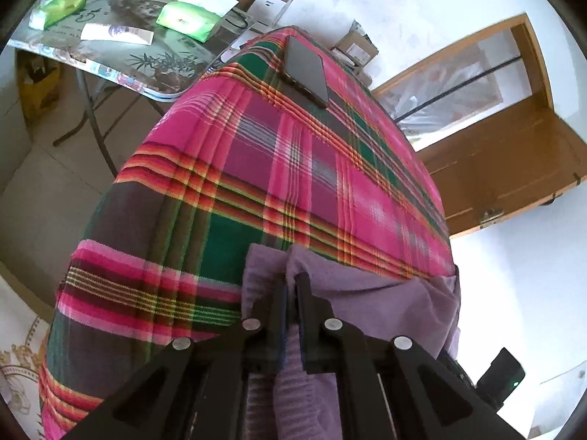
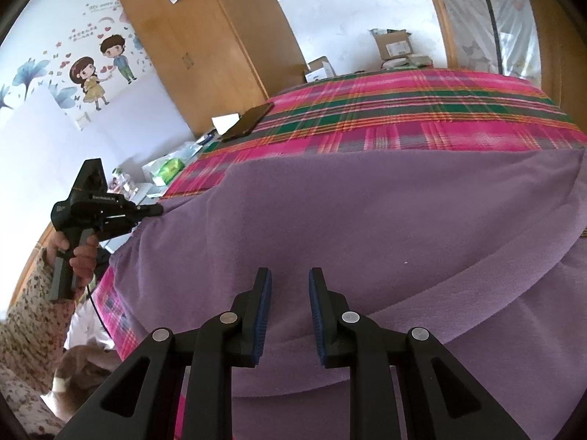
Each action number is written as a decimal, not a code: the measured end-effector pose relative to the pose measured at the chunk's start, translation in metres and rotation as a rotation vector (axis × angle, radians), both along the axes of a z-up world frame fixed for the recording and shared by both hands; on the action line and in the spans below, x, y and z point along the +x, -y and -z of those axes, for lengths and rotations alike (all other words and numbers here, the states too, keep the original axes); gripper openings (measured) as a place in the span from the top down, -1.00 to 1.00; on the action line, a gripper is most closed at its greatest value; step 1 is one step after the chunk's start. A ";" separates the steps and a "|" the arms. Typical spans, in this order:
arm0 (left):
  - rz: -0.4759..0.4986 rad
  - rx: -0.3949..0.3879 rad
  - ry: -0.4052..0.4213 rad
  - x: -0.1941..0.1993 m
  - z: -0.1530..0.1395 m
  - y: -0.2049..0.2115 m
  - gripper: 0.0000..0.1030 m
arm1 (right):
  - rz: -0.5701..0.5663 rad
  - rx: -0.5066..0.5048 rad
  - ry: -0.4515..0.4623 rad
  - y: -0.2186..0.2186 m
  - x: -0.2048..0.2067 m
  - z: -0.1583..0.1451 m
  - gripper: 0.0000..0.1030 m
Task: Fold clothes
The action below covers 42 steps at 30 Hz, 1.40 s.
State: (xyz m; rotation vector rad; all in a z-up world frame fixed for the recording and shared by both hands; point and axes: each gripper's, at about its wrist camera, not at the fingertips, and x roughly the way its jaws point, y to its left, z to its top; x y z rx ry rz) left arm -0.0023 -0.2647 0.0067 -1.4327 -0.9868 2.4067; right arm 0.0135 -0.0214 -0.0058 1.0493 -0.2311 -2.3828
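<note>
One plaid bedspread [image 2: 422, 117], pink/green/orange, carries one purple garment [image 2: 367, 212]: soft matte knit, spread flat over the near part of the bed, a long fold ridge running diagonally across it. One dark phone [image 1: 306, 69] lies flat at the far end. Left gripper [image 1: 291, 278] is pinched on the garment's bunched edge; right gripper [image 2: 290, 282] hovers over the cloth, jaws partly apart, nothing between them.
</note>
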 end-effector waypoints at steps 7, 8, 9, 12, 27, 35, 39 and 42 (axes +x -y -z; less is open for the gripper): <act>-0.019 -0.164 -0.052 0.024 -0.025 -0.015 0.70 | 0.059 0.009 -0.042 -0.026 0.014 -0.012 0.58; -0.022 -0.174 -0.068 0.029 -0.030 -0.017 0.68 | 0.073 0.013 -0.047 -0.032 0.017 -0.014 0.58; -0.024 -0.188 -0.079 0.034 -0.034 -0.020 0.64 | 0.091 0.018 -0.054 -0.039 0.020 -0.017 0.58; -0.026 -0.230 -0.113 0.047 -0.047 -0.029 0.60 | 0.150 0.047 -0.075 -0.064 0.031 -0.025 0.58; 0.306 -0.343 -0.268 0.079 -0.068 -0.175 0.57 | 0.404 0.294 -0.182 -0.183 0.130 -0.092 0.50; 0.481 -0.420 -0.256 0.097 -0.040 -0.247 0.57 | 0.426 0.265 -0.125 -0.192 0.121 -0.060 0.29; 0.531 -0.539 -0.297 0.114 -0.038 -0.269 0.56 | 0.402 0.157 -0.067 -0.189 0.095 -0.034 0.29; 0.539 -0.584 -0.303 0.118 -0.035 -0.276 0.56 | 0.388 0.059 -0.044 -0.188 0.073 -0.024 0.29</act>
